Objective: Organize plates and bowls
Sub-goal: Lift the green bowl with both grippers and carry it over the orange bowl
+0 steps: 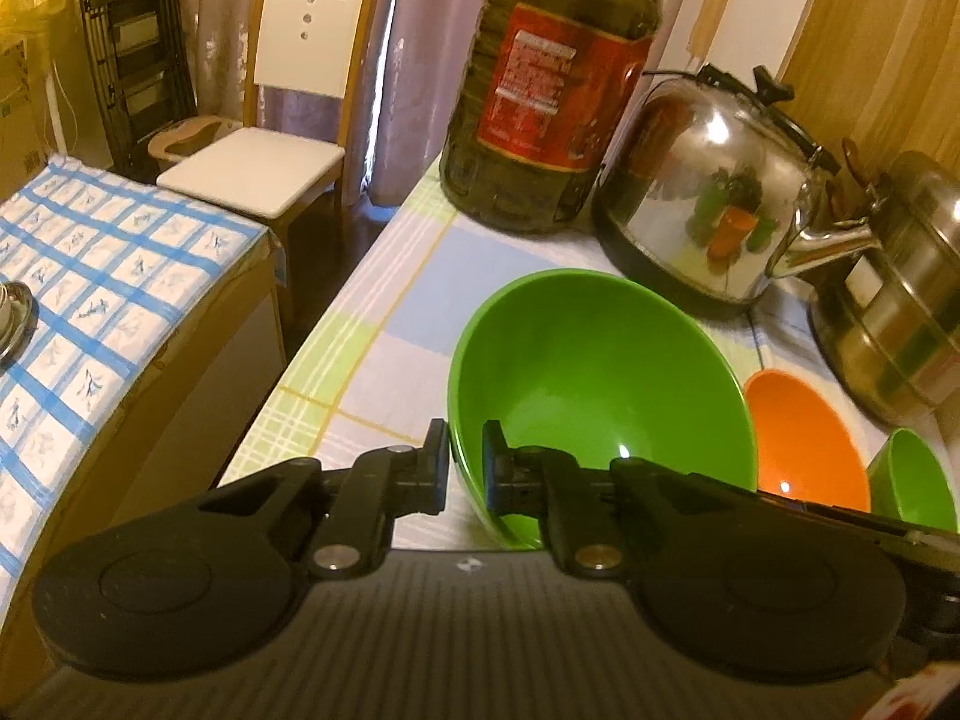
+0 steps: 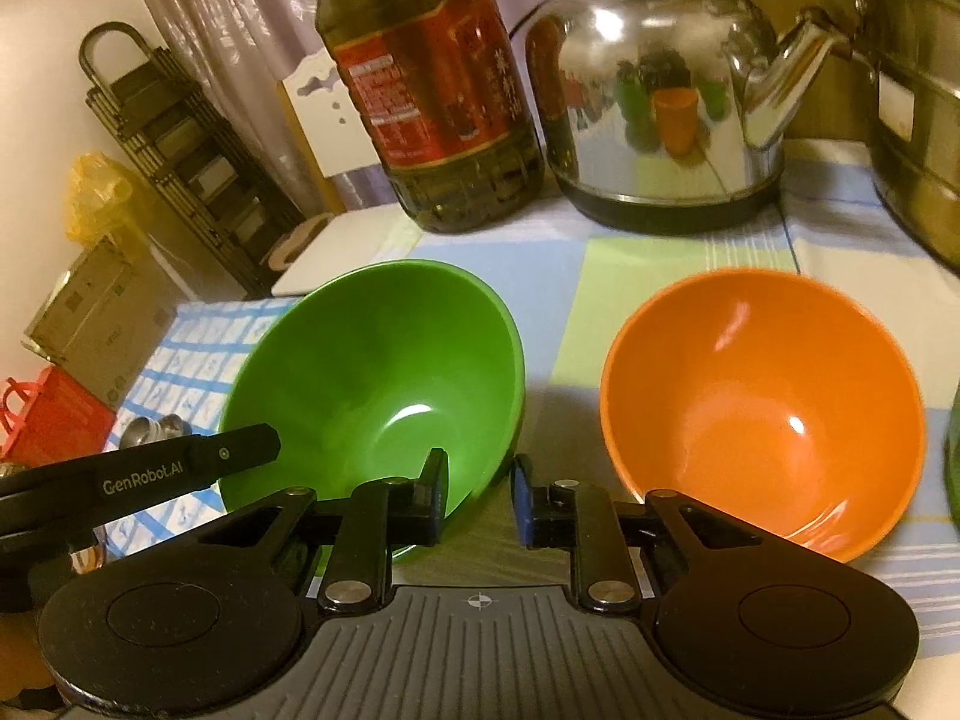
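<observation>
Left tool (image 1: 465,468) pinching green bowl (image 1: 600,384) rim

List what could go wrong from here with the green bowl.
The left gripper straddles only the thin rim of the green bowl, which looks tilted; it may slip or rotate out. Swung right, it could knock the orange bowl close beside it. The kettle and oil bottle stand just behind, so a forward push risks a bump.

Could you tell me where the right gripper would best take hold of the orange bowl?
Probably the orange bowl's near rim, approached from the front. It sits upright and open, so one jaw could slip inside its thin wall, one outside. The right gripper is open just left of it.
</observation>
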Demonstrator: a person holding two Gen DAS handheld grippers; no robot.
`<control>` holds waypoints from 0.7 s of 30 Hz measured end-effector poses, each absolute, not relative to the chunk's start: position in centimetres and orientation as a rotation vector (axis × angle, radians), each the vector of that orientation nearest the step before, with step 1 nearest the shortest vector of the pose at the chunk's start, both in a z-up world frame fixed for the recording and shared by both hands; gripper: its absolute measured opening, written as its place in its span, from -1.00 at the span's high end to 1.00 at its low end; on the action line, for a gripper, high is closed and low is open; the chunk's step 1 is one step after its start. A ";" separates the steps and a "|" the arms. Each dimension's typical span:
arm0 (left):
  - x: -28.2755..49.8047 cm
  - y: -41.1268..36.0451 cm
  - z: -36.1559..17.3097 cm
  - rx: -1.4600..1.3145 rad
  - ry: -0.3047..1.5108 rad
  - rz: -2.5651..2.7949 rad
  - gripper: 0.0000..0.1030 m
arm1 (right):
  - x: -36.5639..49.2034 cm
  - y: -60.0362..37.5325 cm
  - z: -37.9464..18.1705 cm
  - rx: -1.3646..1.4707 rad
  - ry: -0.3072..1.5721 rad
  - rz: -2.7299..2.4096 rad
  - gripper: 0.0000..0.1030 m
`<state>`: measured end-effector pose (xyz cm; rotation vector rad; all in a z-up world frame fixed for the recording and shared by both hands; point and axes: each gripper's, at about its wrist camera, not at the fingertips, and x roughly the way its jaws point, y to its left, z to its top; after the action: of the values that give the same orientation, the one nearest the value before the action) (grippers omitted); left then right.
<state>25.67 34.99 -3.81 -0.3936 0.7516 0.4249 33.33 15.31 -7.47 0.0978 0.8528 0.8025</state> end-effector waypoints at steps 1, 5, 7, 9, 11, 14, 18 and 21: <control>25.7 34.8 -3.4 -0.388 0.744 0.426 0.81 | 33.3 15.2 -7.1 0.100 0.847 0.802 0.57; 25.9 33.7 -1.6 -0.358 0.714 0.420 0.81 | 33.2 14.3 -5.9 0.115 0.834 0.804 0.57; 26.2 33.2 -1.1 -0.357 0.707 0.410 0.81 | 33.4 13.8 -5.3 0.116 0.828 0.802 0.57; 26.6 32.5 -0.8 -0.351 0.708 0.398 0.81 | 33.5 13.1 -4.6 0.114 0.817 0.791 0.57; 27.0 31.8 -0.5 -0.349 0.710 0.382 0.81 | 33.6 12.4 -4.0 0.114 0.811 0.778 0.57; 27.5 30.6 0.2 -0.347 0.697 0.353 0.81 | 33.8 11.0 -3.3 0.112 0.804 0.761 0.57; 28.3 28.6 0.9 -0.342 0.679 0.318 0.81 | 34.2 8.9 -2.6 0.109 0.786 0.738 0.57; 29.2 27.2 1.1 -0.339 0.677 0.292 0.81 | 34.5 7.3 -2.2 0.109 0.773 0.715 0.57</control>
<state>29.17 27.21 1.12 -0.3392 0.6770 0.2918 34.51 7.26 -2.15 0.1091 0.7730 0.7150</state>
